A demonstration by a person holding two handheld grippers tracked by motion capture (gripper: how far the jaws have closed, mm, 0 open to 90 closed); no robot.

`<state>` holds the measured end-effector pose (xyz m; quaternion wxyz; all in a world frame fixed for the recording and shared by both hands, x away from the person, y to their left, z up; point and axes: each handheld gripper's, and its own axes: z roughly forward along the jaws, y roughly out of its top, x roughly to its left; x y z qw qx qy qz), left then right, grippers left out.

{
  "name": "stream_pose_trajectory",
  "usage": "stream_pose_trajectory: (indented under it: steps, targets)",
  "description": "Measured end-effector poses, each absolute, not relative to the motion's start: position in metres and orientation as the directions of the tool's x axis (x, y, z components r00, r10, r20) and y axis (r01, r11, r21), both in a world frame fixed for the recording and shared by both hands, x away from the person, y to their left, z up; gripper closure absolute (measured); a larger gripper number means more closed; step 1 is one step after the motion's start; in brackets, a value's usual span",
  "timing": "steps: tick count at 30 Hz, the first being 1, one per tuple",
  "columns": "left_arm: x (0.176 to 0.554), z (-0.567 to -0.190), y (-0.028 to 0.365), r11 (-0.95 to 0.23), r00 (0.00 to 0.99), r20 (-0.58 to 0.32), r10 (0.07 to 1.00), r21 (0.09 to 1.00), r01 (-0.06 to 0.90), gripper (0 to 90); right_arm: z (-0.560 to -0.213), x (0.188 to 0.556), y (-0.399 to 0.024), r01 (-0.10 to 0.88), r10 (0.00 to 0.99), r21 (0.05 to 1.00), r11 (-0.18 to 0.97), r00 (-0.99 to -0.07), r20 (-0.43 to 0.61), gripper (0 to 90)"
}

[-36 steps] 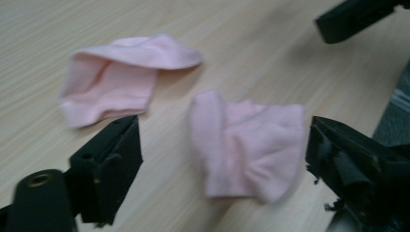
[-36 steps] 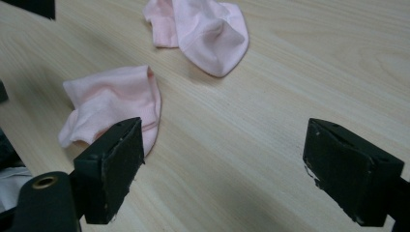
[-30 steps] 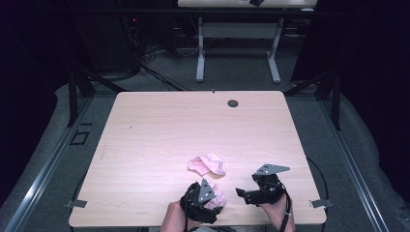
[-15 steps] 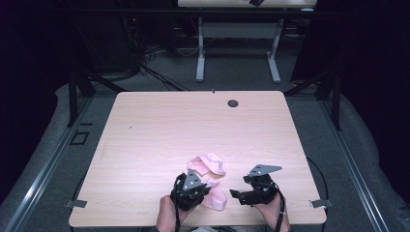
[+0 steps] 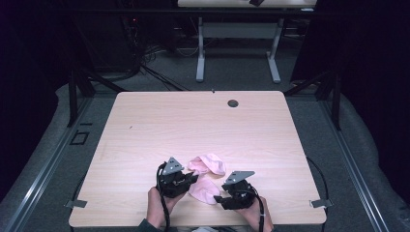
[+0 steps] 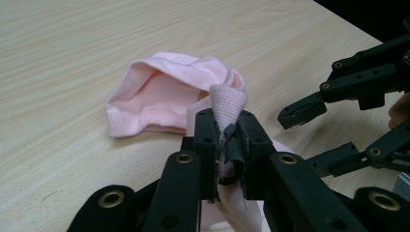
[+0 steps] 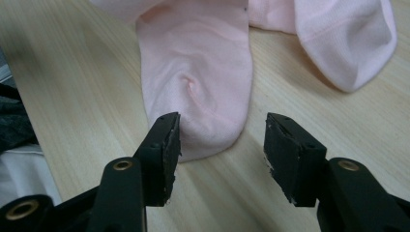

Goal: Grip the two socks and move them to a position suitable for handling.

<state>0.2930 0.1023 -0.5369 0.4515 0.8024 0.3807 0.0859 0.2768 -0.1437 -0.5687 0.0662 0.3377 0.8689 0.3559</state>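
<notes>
Both hands come in from the 6 o'clock edge of the worktop (image 5: 145, 125), forearms cut off by the frame. The left gripper (image 5: 192, 177) lies low and roughly level, aimed toward 3 o'clock; its fingers (image 6: 205, 140) have just closed and are clamped on a bunched fold of the pink sock (image 5: 207, 165), which stands up between them in the left gripper view. The right gripper (image 5: 218, 198) points toward 9 o'clock at a second pink sock (image 7: 198, 72); its fingers (image 7: 164, 145) have been narrowing but stand apart, straddling the toe end, one pad just at the fabric's edge. Both socks lie near the 6 o'clock edge, between the grippers. How the two socks overlap is hard to make out under the left gripper.
</notes>
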Motion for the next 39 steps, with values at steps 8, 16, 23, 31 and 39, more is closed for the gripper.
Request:
stream_pose_trajectory:
  steps: [8,16,23,31,39]
  targets:
    - [0.297,-0.539,0.105,-0.286,0.686,-0.227,0.692,0.786,0.548,80.4,-0.572,0.282,-0.129,0.5,0.605,0.667,0.552,-0.791,0.091,56.2]
    - [0.299,-0.54,0.112,-0.269,0.67,-0.229,0.706,0.789,0.553,81.3,-0.577,0.281,-0.128,0.471,0.582,0.681,0.561,-0.809,0.081,82.2]
    - [0.3,-0.546,0.116,-0.291,0.655,-0.21,0.726,0.769,0.569,80.1,-0.571,0.279,-0.144,0.505,0.597,0.683,0.528,-0.792,0.125,84.5]
    - [0.296,-0.557,0.109,-0.38,0.648,-0.112,0.754,0.729,0.569,45.4,-0.563,0.28,-0.168,0.539,0.605,0.679,0.498,-0.777,0.173,83.4]
    - [0.272,-0.538,0.079,-0.523,0.762,0.031,0.647,0.745,0.414,31.6,-0.547,0.284,-0.175,0.55,0.601,0.695,0.463,-0.771,0.21,83.0]
